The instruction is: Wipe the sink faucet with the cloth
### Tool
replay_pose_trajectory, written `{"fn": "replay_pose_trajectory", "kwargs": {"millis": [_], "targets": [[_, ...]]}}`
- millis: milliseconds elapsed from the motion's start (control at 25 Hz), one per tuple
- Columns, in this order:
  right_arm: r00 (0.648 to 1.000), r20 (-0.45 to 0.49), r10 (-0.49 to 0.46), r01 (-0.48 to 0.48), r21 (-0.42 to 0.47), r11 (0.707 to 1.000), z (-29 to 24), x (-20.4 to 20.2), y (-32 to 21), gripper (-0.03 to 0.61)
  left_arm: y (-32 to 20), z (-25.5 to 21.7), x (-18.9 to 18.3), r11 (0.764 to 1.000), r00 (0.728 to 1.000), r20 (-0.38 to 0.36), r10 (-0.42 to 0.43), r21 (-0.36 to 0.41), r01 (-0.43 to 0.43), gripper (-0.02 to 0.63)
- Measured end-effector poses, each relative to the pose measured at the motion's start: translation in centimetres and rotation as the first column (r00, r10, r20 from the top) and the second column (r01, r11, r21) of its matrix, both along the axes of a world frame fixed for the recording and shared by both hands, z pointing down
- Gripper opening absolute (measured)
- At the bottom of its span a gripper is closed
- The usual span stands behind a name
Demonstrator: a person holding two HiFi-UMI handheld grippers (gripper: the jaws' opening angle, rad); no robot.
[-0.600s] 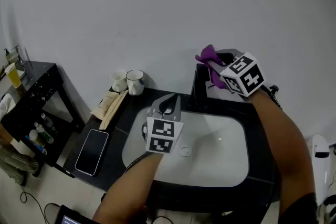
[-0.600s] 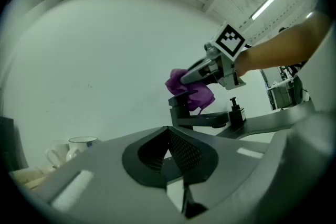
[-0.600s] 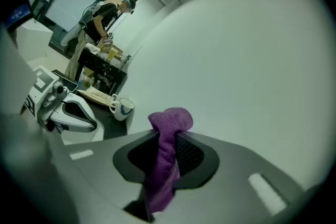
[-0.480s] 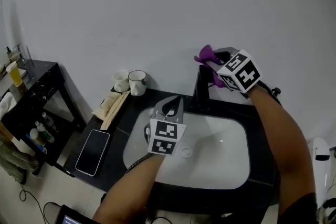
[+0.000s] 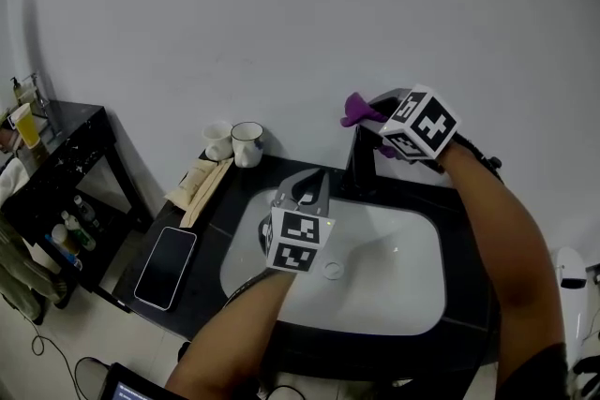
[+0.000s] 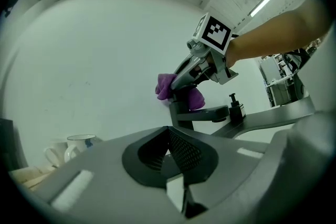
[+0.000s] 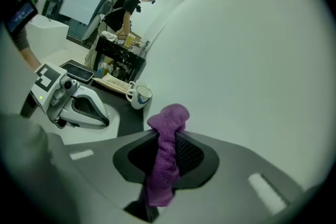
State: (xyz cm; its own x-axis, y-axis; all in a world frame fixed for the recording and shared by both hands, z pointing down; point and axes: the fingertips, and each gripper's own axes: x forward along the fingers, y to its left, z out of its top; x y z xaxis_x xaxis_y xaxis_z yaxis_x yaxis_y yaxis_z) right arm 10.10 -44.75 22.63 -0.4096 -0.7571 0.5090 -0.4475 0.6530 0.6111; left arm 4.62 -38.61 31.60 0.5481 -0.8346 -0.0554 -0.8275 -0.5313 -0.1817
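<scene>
My right gripper (image 5: 371,120) is shut on a purple cloth (image 5: 355,111) and holds it against the top of the black faucet (image 5: 360,166) at the back of the white sink (image 5: 394,281). In the right gripper view the cloth (image 7: 165,157) hangs pinched between the jaws. My left gripper (image 5: 305,185) hovers over the sink's back left rim, shut with nothing in it. From the left gripper view, its closed jaws point at the faucet (image 6: 195,114), with the cloth (image 6: 167,85) and right gripper (image 6: 195,67) on top of it.
Two mugs (image 5: 234,143) and flat packets (image 5: 199,183) sit at the counter's back left, a phone (image 5: 164,269) lies nearer the front. A black side shelf (image 5: 52,166) with bottles stands at far left. A person (image 7: 128,5) stands far off.
My right gripper has slid the cloth a little to the left over the faucet top. The left gripper has stayed over the sink rim.
</scene>
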Motion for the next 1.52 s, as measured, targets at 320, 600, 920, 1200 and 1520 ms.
{"fn": "replay_pose_trajectory", "kwargs": {"millis": [320, 600, 920, 1200, 1520], "targets": [[0.999, 0.015, -0.043, 0.043, -0.007, 0.999, 0.2, -0.8, 3.7, 0.069, 0.1, 0.5, 0.4, 1.0, 0.999, 0.034, 0.01, 0.004, -0.01, 0.017], [0.997, -0.004, -0.082, 0.082, -0.01, 0.997, 0.7, -1.3, 7.4, 0.069, 0.5, 1.0, 0.6, 1.0, 0.998, 0.064, 0.016, 0.002, -0.016, 0.017], [0.986, -0.08, -0.144, 0.143, -0.018, 0.99, 2.1, -1.8, 11.7, 0.069, 0.6, 1.0, 0.4, 1.0, 0.997, 0.077, 0.008, 0.003, -0.009, 0.017], [0.965, -0.238, -0.111, 0.123, 0.035, 0.992, 3.9, -0.3, 11.9, 0.069, 0.8, 1.2, 0.2, 1.0, 0.997, 0.075, 0.005, -0.008, -0.004, 0.017], [0.941, -0.338, 0.002, 0.043, 0.125, 0.991, 5.4, 2.0, 7.5, 0.069, 0.6, 1.1, 0.4, 1.0, 0.997, 0.071, 0.01, -0.005, -0.01, 0.017]]}}
